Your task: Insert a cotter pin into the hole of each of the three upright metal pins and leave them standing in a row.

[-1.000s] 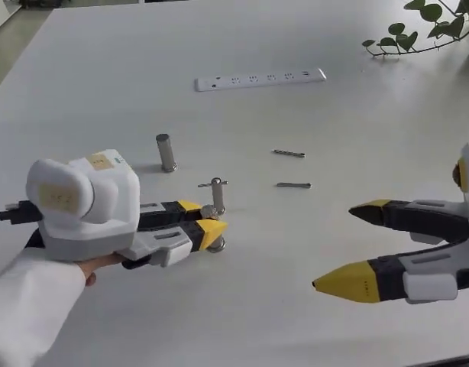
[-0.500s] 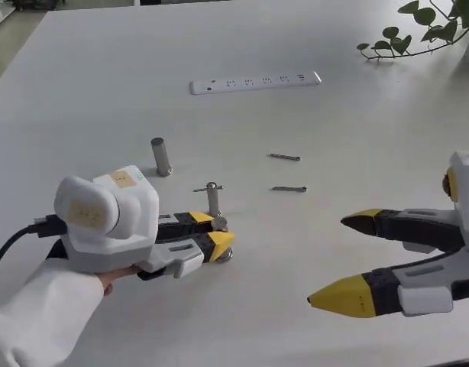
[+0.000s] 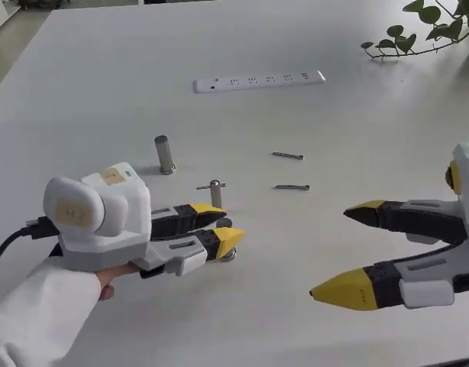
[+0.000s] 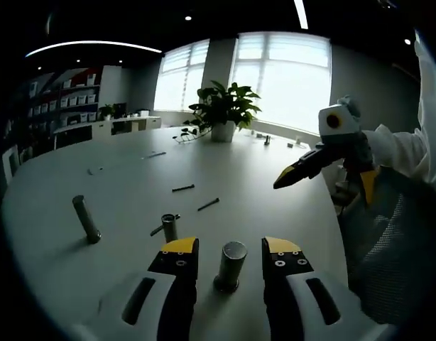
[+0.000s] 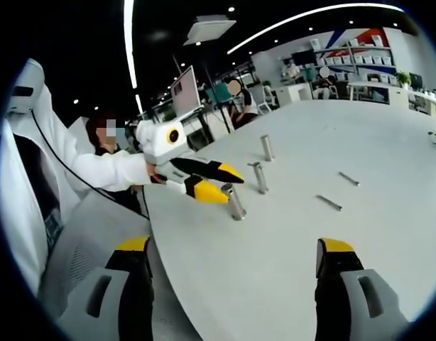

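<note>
Left gripper view: the fingers (image 4: 180, 250) of my left gripper (image 4: 231, 246) stand parted on either side of an upright metal pin (image 4: 230, 268), with a gap on each side. Just beyond it stands a second metal pin (image 4: 170, 229) with a fitted cotter pin (image 3: 206, 186) through it, and a bare pin (image 4: 85, 219) stands farther left. Two loose cotter pins (image 3: 287, 155) lie on the worktop (image 3: 357, 115). My right gripper (image 3: 331, 251) hovers well apart, fingers spread wide.

Head view looks down over my table (image 3: 357, 115); gripper views skim low, facing each other, sharing one pin (image 4: 231, 264).
</note>
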Available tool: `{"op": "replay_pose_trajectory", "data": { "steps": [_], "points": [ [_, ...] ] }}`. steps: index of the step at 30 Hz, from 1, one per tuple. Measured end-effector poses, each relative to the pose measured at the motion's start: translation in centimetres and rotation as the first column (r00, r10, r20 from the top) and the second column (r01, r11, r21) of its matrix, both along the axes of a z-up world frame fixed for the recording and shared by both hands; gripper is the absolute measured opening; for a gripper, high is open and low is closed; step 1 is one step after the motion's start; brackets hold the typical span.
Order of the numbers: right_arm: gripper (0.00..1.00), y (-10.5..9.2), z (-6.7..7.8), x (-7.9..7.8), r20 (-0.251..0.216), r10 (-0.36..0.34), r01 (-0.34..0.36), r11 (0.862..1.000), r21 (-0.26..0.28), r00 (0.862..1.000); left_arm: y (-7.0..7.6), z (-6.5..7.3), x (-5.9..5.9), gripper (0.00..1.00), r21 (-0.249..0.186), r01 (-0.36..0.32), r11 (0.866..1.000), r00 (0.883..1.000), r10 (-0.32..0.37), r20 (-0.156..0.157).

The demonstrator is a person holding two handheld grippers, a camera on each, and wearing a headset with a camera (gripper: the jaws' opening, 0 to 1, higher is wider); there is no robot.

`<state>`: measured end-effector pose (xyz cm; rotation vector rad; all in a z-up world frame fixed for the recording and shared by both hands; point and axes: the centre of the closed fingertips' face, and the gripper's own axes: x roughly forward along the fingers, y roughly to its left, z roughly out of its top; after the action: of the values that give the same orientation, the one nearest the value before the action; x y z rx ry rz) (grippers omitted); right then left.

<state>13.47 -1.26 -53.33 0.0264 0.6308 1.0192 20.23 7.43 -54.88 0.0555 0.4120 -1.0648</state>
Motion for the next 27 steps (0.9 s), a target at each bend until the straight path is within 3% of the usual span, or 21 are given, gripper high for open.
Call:
{"op": "replay_pose_trajectory", "data": {
  "steps": [2, 5, 8, 10, 12, 18, 19, 22, 24, 26, 27],
  "points": [
    [0.93, -0.3, 0.1, 0.3, 0.005, 0.002, -0.002, 1.0, -0.013, 1.0, 0.5, 0.3, 0.0, 0.38, 0.007, -0.002, 1.0, 1.0, 0.002, 0.008],
    [0.93, -0.6, 0.4, 1.0, 0.018, 0.011, -0.01, 1.0, -0.028, 1.0, 1.3, 0.8, -0.5, 0.42, -0.011, 0.005, 1.0, 1.0, -0.005, -0.009],
    [0.92, -1.0, 0.4, 2.0, 0.031, 0.027, -0.025, 0.998, -0.063, 0.999, 2.3, 1.2, -1.1, 0.63, -0.024, -0.001, 1.0, 0.999, 0.001, -0.033],
    [0.91, -1.1, 0.4, 2.6, 0.037, 0.04, -0.036, 0.996, -0.086, 0.999, 2.8, 1.1, -1.8, 0.84, -0.019, 0.014, 1.0, 0.999, -0.015, -0.047],
    [0.9, -1.4, 0.3, 3.3, 0.041, 0.052, -0.047, 0.992, -0.121, 0.998, 3.2, 1.1, -2.3, 0.92, -0.013, 0.021, 1.0, 0.998, -0.022, -0.052],
    [0.83, -1.7, 1.0, 5.8, 0.065, 0.074, -0.061, 0.983, -0.174, 0.995, 4.6, 0.9, -4.0, 0.99, -0.005, 0.024, 1.0, 0.996, -0.024, -0.084],
    [0.82, -1.7, 1.0, 6.1, 0.069, 0.089, -0.074, 0.978, -0.196, 0.994, 4.5, 1.0, -4.7, 0.99, -0.026, 0.036, 0.999, 0.993, -0.039, -0.116],
    [0.78, -1.6, 0.8, 7.0, 0.071, 0.132, -0.109, 0.96, -0.257, 0.989, 4.3, 1.4, -5.6, 0.99, -0.067, 0.043, 0.997, 0.99, -0.051, -0.128],
    [0.75, -1.7, 0.5, 7.6, 0.064, 0.15, -0.124, 0.945, -0.301, 0.987, 4.3, 1.3, -6.2, 0.99, -0.067, 0.042, 0.997, 0.989, -0.051, -0.137],
    [0.66, -1.7, 0.2, 8.4, 0.064, 0.162, -0.129, 0.928, -0.35, 0.985, 4.3, 1.0, -6.5, 0.99, -0.053, 0.031, 0.998, 0.99, -0.038, -0.137],
    [0.61, -1.5, 0.2, 8.8, 0.077, 0.159, -0.122, 0.926, -0.357, 0.984, 4.3, 0.9, -6.5, 0.99, -0.054, 0.022, 0.998, 0.99, -0.03, -0.137]
  ]
}}
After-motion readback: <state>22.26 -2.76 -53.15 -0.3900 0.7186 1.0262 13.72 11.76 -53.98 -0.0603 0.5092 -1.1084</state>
